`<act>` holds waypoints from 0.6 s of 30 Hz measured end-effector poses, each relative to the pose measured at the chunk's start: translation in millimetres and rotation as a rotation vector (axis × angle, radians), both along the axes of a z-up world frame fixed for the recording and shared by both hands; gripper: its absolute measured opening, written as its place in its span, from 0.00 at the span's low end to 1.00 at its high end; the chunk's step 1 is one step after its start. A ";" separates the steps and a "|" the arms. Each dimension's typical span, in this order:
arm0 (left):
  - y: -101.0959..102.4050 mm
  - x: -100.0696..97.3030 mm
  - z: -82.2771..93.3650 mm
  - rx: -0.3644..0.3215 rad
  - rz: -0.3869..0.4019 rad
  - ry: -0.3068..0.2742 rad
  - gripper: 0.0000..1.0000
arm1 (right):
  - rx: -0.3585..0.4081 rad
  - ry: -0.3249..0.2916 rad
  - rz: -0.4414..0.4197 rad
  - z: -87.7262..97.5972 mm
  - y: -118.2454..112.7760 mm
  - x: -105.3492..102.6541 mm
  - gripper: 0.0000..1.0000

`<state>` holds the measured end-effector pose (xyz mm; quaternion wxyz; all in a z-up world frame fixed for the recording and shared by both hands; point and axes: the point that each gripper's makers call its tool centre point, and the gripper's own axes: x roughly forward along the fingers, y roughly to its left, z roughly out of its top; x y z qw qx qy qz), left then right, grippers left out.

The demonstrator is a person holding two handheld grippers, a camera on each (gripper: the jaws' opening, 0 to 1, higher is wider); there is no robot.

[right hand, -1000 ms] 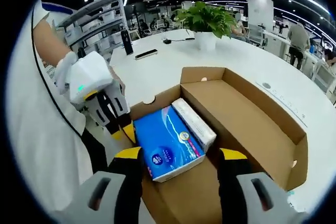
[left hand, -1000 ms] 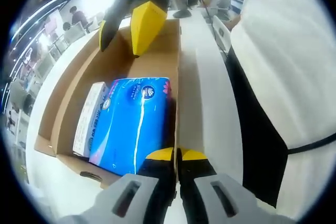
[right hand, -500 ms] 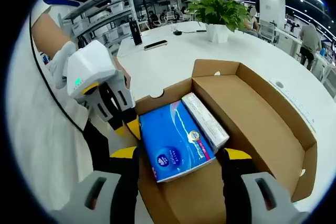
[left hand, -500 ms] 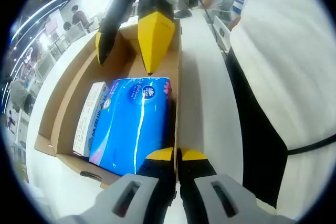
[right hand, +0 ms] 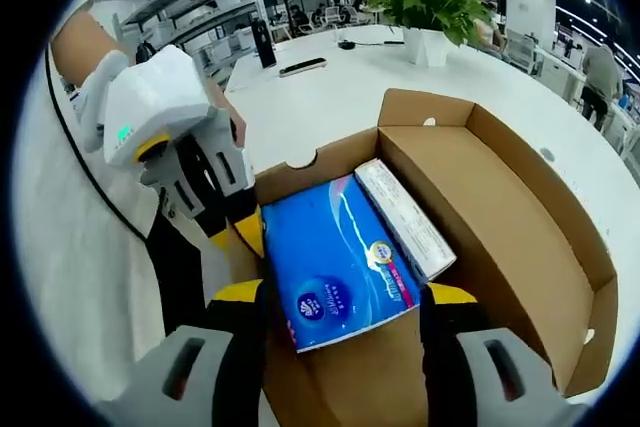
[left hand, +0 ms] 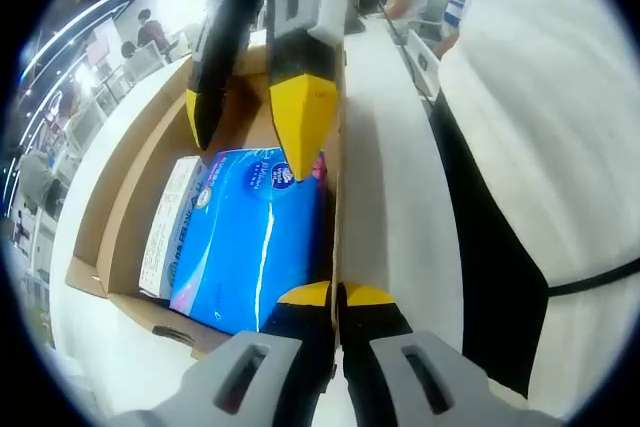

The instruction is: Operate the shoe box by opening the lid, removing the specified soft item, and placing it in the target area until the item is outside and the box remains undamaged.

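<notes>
A glossy white tabletop (right hand: pixel 330 87) carries the open brown cardboard shoe box (right hand: pixel 500 217). At 12 o'clock in the right gripper view stands a leafy green plant in a white pot (right hand: pixel 428 9), with a flat dark device (right hand: pixel 302 67) at 11 o'clock and grey shelving (right hand: pixel 215 7) behind under ceiling strip lights. In the left gripper view, people sit at distant desks (left hand: pixel 140 42) at 10 o'clock.

The blue plastic-wrapped soft tissue pack (left hand: pixel 255 247) lies in the box beside a slim white carton (left hand: pixel 170 222).

The left gripper (left hand: pixel 336 294) has its jaws pinched shut on the box's side wall. The right gripper (right hand: pixel 340 292) is spread wide, its yellow tips straddling the pack's near end.

Compared with a second ago, the right gripper has come down from the box's far end until its tips flank the pack.
</notes>
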<state>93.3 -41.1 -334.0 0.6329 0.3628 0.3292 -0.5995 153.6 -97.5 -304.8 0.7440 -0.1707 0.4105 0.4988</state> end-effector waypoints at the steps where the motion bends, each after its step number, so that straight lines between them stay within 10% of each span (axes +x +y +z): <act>1: 0.0 -0.1 0.2 0.000 0.000 0.000 0.01 | 0.012 0.006 0.001 -0.2 2.0 -0.6 0.62; 18: -0.2 0.4 0.7 -0.001 0.000 0.000 0.01 | -0.170 -0.063 0.241 -26.1 6.2 -0.8 0.65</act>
